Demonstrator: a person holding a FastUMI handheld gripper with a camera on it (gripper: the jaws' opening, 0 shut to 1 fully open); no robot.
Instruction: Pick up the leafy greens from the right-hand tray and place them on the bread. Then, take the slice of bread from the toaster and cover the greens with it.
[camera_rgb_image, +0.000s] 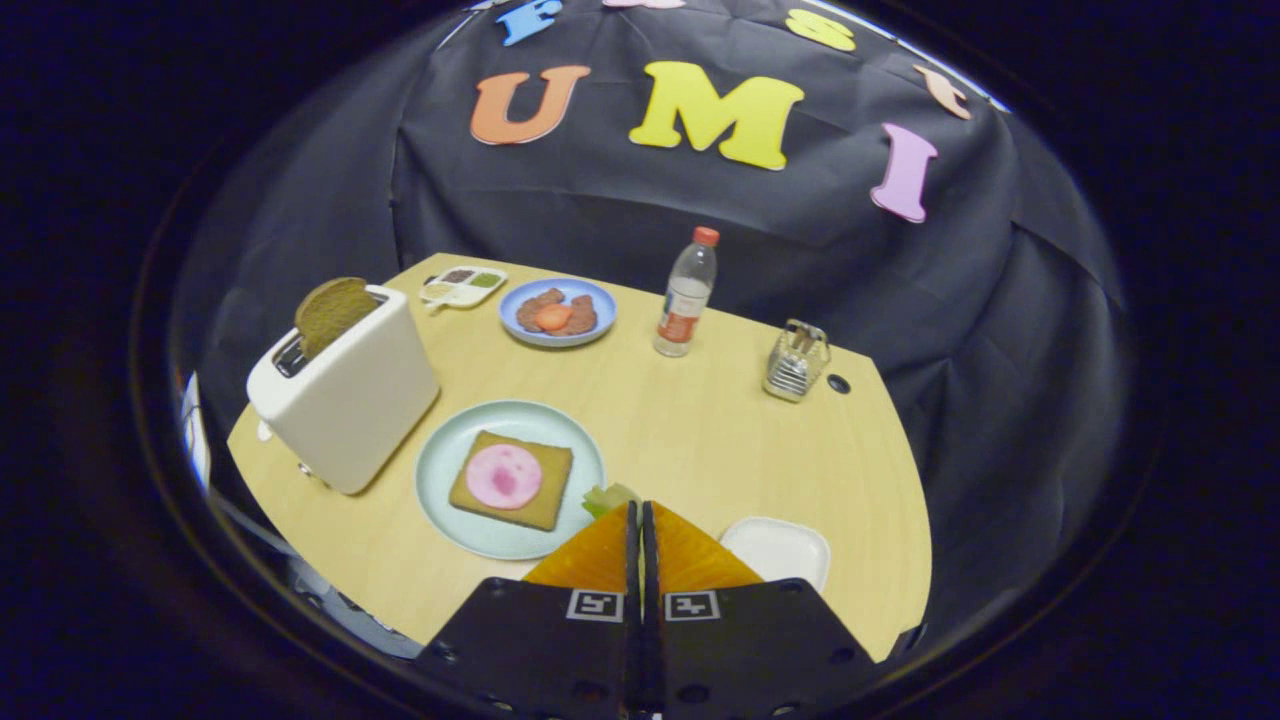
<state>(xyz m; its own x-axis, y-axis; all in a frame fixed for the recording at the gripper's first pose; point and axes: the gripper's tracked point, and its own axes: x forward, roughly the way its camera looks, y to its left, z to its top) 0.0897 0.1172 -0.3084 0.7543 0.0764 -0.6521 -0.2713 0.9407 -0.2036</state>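
My gripper (640, 508) has its two fingers pressed together, and a bit of pale leafy greens (607, 497) pokes out at their tips, held above the table. Just ahead and left of the tips sits a light green plate (445, 450) with a slice of bread (545, 500) topped by a round pink ham slice (503, 476). Right of the fingers lies the small white tray (777, 548), bare. Beyond the plate on the left stands a white toaster (350, 400) with a brown bread slice (332, 312) sticking up from its slot.
A blue plate (600, 300) with meat pieces and a tomato slice sits at the back, a small divided dish (462, 285) beside it. A water bottle (686, 292) and a metal wire holder (797, 361) stand toward the back right of the wooden table (700, 430).
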